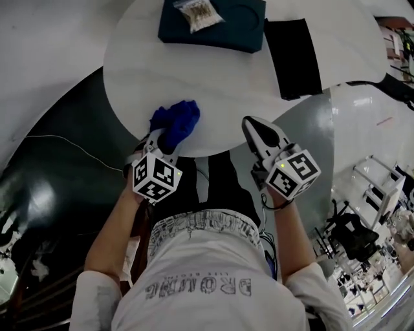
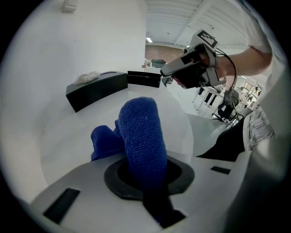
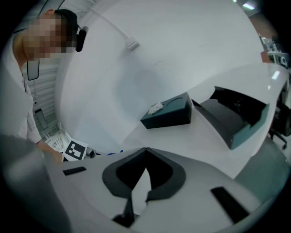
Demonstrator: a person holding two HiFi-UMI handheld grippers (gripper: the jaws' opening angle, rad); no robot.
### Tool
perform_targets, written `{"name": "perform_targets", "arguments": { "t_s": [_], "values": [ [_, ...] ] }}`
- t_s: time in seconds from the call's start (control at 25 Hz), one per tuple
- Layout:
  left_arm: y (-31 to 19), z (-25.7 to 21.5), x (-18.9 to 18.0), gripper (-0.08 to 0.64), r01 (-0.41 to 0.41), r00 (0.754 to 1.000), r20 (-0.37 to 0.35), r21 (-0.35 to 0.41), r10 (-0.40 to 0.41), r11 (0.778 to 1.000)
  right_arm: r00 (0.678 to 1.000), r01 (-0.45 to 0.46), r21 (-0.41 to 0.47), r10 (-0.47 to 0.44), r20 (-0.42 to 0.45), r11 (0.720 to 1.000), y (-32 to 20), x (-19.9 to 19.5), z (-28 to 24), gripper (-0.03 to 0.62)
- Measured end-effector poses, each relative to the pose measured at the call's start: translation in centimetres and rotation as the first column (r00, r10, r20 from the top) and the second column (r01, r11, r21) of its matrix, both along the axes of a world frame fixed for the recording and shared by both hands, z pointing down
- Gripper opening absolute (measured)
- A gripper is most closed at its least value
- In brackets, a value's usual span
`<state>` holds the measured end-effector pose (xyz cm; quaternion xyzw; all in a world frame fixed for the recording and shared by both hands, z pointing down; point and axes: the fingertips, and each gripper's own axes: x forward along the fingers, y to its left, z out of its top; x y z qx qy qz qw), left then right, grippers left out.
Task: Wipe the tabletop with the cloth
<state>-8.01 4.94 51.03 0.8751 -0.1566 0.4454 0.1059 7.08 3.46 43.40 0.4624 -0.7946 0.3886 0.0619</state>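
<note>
Blue cloth [image 1: 176,121] bunched on the table [image 1: 129,64] at its near edge, one fold standing up, clamped between the fingers of the left gripper [image 1: 167,139]. Right gripper [image 1: 254,124] also at the table's near edge, further right along the rim, apart from the cloth, fingers closed tip to tip on nothing. At the table's far side, dark teal box [image 1: 220,29] with small clear bag [image 1: 197,13] on top; black tray [image 1: 294,57] at the table's far right
</note>
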Motion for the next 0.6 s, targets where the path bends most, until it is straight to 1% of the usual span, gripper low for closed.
{"name": "perform_targets", "arguments": {
  "t_s": [0.16, 0.32, 0.6],
  "values": [
    [1.1, 0.2, 3.4, 0.074, -0.063, 0.998, -0.012, -0.022, 0.063, 0.998, 0.998, -0.069, -0.003, 0.069, 0.004, 0.998, 1.6, 3.1, 0.6, 0.008],
    [2.4, 0.6, 6.4, 0.074, -0.126, 0.992, -0.028, -0.047, 0.125, 0.991, 0.992, -0.127, -0.004, 0.127, 0.007, 0.992, 3.2, 5.6, 1.0, 0.008],
    [5.1, 0.5, 12.2, 0.074, -0.267, 0.963, -0.044, -0.061, 0.265, 0.962, 0.971, -0.239, 0.004, 0.239, 0.007, 0.971, 6.1, 10.1, 0.7, 0.008]
  ]
}}
